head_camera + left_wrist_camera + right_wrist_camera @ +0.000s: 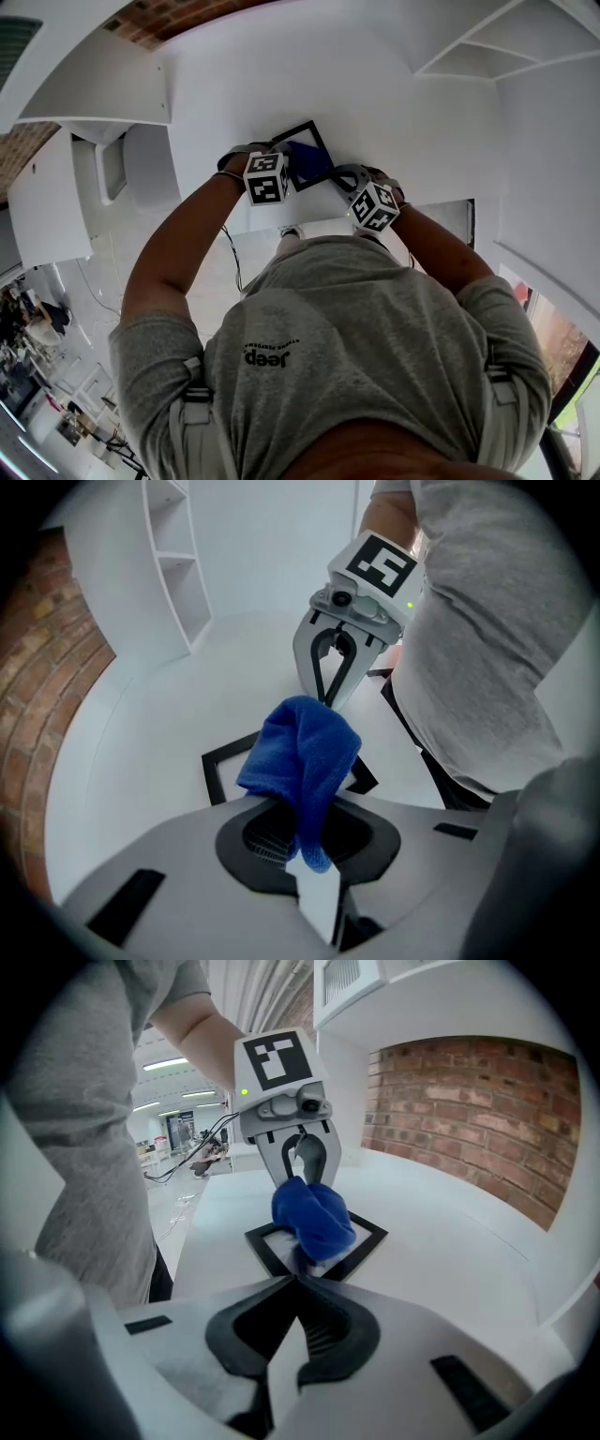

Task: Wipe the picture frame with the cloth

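The left gripper (pixel 305 829) is clamped on the blue cloth (pixel 300 752), which rests on the picture frame (pixel 214 771) lying flat on the table (pixel 450 1241). The right gripper (pixel 292 1281) is closed at the frame's edge. A hard wipe could slide the light frame.

cloth (pixel 305 752): solid blue | picture frame (pixel 265 1246): black border, white inside | table (pixel 281 75): plain white | left gripper (pixel 300 1177), right gripper (pixel 331 691): pale grey shells, black jaw recesses, cubes with black-and-white square markers, small green light on each | shirt (pixel 356 356): grey, dark print | wall (pixel 469 1119): red-brown brick
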`<move>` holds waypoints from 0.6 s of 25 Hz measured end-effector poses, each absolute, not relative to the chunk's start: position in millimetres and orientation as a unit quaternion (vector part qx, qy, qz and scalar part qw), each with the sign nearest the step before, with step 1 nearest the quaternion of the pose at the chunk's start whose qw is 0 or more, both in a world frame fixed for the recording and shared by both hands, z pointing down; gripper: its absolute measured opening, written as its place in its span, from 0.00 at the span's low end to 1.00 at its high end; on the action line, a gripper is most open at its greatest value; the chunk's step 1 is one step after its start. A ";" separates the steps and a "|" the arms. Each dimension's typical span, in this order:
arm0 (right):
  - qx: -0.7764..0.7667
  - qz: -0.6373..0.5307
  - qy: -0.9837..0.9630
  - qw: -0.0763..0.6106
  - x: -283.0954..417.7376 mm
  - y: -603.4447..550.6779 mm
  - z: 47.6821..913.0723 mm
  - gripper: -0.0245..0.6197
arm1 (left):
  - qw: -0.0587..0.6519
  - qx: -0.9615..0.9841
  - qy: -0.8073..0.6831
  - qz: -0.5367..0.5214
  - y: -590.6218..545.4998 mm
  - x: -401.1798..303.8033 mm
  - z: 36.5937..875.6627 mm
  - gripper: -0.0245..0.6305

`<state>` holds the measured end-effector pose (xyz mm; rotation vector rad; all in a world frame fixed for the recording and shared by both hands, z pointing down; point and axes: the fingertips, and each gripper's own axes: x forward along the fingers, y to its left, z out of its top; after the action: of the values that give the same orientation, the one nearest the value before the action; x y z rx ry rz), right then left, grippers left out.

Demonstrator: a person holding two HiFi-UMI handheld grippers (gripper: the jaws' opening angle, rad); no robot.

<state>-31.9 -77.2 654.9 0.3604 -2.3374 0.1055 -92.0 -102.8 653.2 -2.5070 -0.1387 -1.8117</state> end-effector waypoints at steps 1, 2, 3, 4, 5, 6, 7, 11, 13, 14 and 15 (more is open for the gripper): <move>0.141 0.040 -0.914 0.377 -31.6 -77.0 655.2 0.06 | 0.024 -0.809 -0.040 -0.586 -101.9 -96.8 652.7 0.12; 0.141 0.039 -0.914 0.378 -31.3 -76.7 655.3 0.06 | 0.021 -0.810 -0.034 -0.585 -100.9 -100.0 652.5 0.12; 0.141 0.037 -0.914 0.378 -31.0 -76.5 655.5 0.06 | 0.014 -0.813 -0.029 -0.582 -100.2 -101.7 652.8 0.12; 0.142 0.034 -0.914 0.379 -30.6 -76.4 655.6 0.06 | 0.007 -0.815 -0.023 -0.578 -100.3 -101.9 653.7 0.12; 0.143 0.033 -0.913 0.380 -30.5 -76.5 655.6 0.06 | -0.001 -0.819 -0.017 -0.574 -100.9 -100.9 654.9 0.12; 0.145 0.033 -0.913 0.381 -30.6 -76.7 655.5 0.06 | -0.007 -0.821 -0.013 -0.570 -101.8 -99.3 656.0 0.12; 0.149 0.037 -0.912 0.381 -30.8 -77.0 655.2 0.06 | -0.012 -0.824 -0.011 -0.566 -102.8 -97.2 656.8 0.12; 0.168 0.063 -0.906 0.383 -30.8 -78.2 653.9 0.06 | -0.017 -0.827 -0.015 -0.562 -104.7 -90.9 657.5 0.12; 0.175 0.056 -0.903 0.389 -31.4 -78.2 653.8 0.06 | -0.013 -0.825 -0.018 -0.565 -104.9 -90.9 657.0 0.12; 0.177 0.050 -0.901 0.392 -31.8 -77.8 654.2 0.06 | -0.012 -0.824 -0.018 -0.566 -105.0 -90.6 656.4 0.12; 0.178 0.045 -0.901 0.394 -32.2 -77.4 654.5 0.06 | -0.013 -0.824 -0.015 -0.566 -105.1 -88.9 655.0 0.12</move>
<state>-32.2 -77.4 654.5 0.4508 -2.2847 0.1131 -88.9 -105.1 655.0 -2.6122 -0.0474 -1.7924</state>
